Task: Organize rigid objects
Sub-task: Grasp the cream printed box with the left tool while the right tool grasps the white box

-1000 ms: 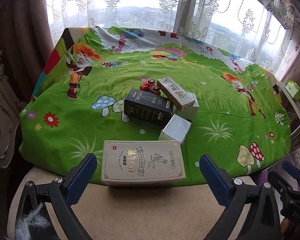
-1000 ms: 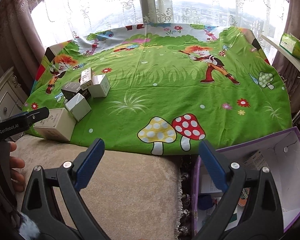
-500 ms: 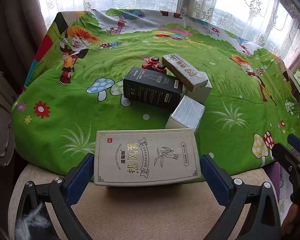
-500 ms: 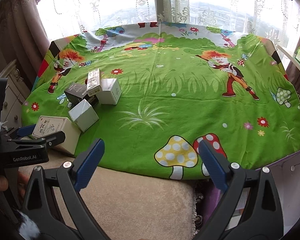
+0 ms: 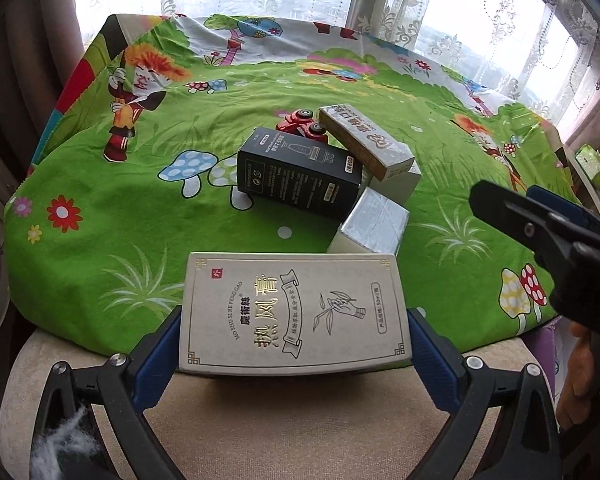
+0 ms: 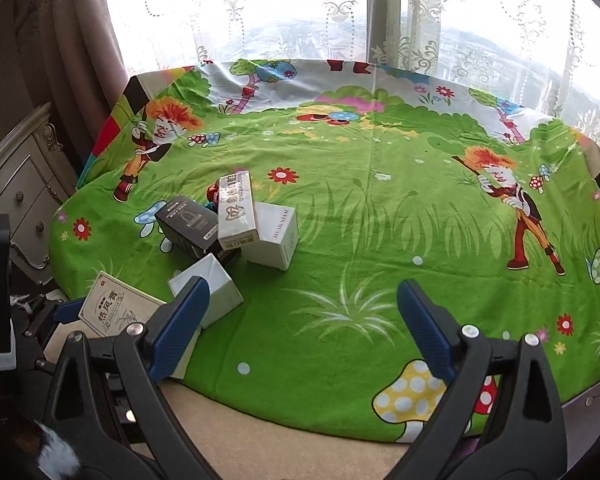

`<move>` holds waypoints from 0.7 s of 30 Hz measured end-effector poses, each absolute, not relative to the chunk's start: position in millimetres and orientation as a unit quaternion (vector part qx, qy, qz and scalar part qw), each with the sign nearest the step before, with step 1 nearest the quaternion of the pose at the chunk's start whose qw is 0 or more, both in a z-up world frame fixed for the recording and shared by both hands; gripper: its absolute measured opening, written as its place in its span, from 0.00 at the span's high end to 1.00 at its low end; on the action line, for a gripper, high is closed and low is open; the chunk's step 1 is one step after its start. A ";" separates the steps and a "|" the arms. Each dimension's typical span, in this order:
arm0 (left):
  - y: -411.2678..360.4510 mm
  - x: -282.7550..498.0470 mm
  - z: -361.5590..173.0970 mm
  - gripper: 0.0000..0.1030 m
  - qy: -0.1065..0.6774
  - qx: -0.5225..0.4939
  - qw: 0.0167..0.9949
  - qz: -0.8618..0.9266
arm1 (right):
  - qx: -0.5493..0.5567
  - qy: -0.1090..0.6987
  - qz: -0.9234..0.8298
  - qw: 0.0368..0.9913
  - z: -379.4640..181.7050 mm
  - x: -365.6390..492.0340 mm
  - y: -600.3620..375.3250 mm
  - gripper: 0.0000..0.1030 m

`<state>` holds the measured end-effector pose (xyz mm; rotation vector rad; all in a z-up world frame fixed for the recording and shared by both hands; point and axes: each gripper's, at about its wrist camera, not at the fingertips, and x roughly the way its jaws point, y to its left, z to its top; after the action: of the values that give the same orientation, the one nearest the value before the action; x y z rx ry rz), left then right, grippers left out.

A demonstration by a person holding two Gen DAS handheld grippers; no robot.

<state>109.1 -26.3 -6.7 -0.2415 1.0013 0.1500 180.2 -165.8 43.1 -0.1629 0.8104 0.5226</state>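
Note:
A flat beige box with gold lettering (image 5: 296,312) lies at the near edge of the green cloth. My left gripper (image 5: 294,322) is open, with one blue pad (image 5: 156,360) close beside each end of the box. Behind it is a pile: a small silver-topped box (image 5: 374,224), a black box (image 5: 300,176), a long tan box (image 5: 364,140) leaning on a white cube box (image 6: 274,236), and a red toy (image 5: 300,122). My right gripper (image 6: 302,292) is open over bare cloth, just right of the silver-topped box (image 6: 212,292).
A green cartoon cloth (image 6: 420,220) covers the round table by the curtained window. A beige cushion (image 5: 280,432) lies along the near edge. A carved cabinet (image 6: 20,192) stands at the left. A purple box (image 5: 540,344) sits low right, with a hand (image 5: 580,368) beside it.
My left gripper has moved forward, so the beige box now lies between its fingers. My right gripper has swung left toward the pile, and the purple box has left its view.

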 end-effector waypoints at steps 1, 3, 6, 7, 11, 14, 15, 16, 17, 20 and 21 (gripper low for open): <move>-26.7 108.7 -6.8 0.01 0.477 -0.114 0.869 0.071 | -0.080 0.389 0.258 0.881 42.8 183.2 -160.5 0.07; -27.3 107.8 -6.7 0.01 0.473 -0.113 0.871 0.071 | -0.086 0.385 0.265 0.880 42.5 189.4 -149.6 0.09; -24.8 106.5 -7.9 0.01 0.469 -0.123 0.872 0.066 | -0.097 0.385 0.272 0.877 40.1 198.3 -134.2 0.16; -24.0 105.9 -8.2 0.01 0.468 -0.127 0.872 0.065 | -0.101 0.385 0.273 0.876 39.4 200.9 -129.7 0.18; -22.5 105.6 -8.5 0.01 0.466 -0.132 0.873 0.062 | -0.116 0.384 0.278 0.873 36.1 208.8 -112.5 0.23; -22.0 105.2 -8.7 0.01 0.463 -0.135 0.874 0.060 | -0.126 0.385 0.283 0.869 33.1 213.4 -101.6 0.25; -21.8 105.1 -8.7 0.01 0.463 -0.136 0.874 0.060 | -0.130 0.387 0.284 0.867 31.6 215.2 -98.3 0.28; -21.6 105.1 -8.7 0.01 0.462 -0.137 0.874 0.059 | -0.131 0.390 0.286 0.865 30.2 217.2 -95.5 0.32; -21.5 104.9 -9.0 0.01 0.462 -0.138 0.874 0.059 | -0.131 0.393 0.288 0.863 29.0 219.6 -93.3 0.33; -21.3 104.1 -8.8 0.01 0.461 -0.140 0.874 0.058 | -0.136 0.400 0.286 0.860 23.4 224.8 -88.2 0.34; -20.8 103.9 -8.9 0.01 0.461 -0.140 0.874 0.058 | -0.136 0.403 0.287 0.858 21.5 226.0 -87.3 0.36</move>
<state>103.9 -20.8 -8.9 -0.2920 0.9622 0.1208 226.0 -87.3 21.5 -0.2866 0.8463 0.6018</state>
